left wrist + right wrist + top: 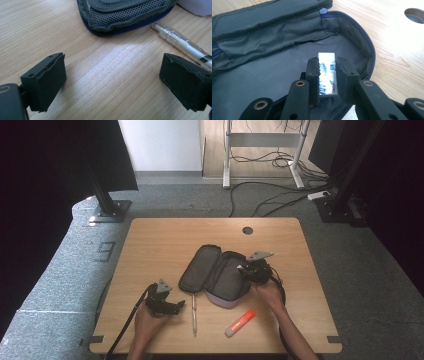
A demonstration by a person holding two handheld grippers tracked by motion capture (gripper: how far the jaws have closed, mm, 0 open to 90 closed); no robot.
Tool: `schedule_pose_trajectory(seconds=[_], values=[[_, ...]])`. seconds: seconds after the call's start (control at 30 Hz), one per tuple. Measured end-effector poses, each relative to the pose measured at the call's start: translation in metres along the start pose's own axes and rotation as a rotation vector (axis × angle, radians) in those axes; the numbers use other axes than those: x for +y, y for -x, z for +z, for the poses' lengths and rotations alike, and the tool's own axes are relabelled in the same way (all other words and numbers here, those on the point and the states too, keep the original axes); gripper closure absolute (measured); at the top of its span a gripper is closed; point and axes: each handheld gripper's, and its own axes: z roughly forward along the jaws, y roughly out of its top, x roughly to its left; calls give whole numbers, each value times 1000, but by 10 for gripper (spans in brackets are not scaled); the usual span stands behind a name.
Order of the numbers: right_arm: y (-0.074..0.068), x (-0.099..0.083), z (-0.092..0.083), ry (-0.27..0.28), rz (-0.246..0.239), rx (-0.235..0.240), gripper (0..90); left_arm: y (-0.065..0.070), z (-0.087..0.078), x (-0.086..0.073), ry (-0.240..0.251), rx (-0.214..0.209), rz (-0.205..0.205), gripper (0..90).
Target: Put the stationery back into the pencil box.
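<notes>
An open grey pencil case (215,272) lies at the table's middle, its mesh-lined lid (125,12) spread to the left. My right gripper (244,269) hovers over the case's right half, shut on a white eraser (326,57) just above the grey lining (262,75). My left gripper (177,306) rests low on the wood, left of the case's near end, and its jaws (112,65) stand wide open with bare table between them. A clear pen (194,312) lies just beyond its right jaw (185,47). An orange highlighter (240,322) lies near the front edge.
The wooden table (150,245) has a round cable hole (247,230) at the back, seen close to the case (414,15). Bare wood surrounds the case on the left and far sides. Cables trail from both grippers toward the front edge.
</notes>
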Motion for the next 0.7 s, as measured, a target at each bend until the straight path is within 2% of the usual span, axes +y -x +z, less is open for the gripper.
schedule_pose_trajectory(seconds=[0.37, 0.47, 0.7], values=[[-1, -3, 10, -30, -11, 0, 711, 0, 0, 0, 0, 1, 0, 65], [-1, -2, 12, -37, -11, -3, 670, 0, 0, 0, 0, 1, 0, 65], [-3, -1, 7, -24, -15, 2, 648, 0, 0, 0, 0, 0, 0, 65]])
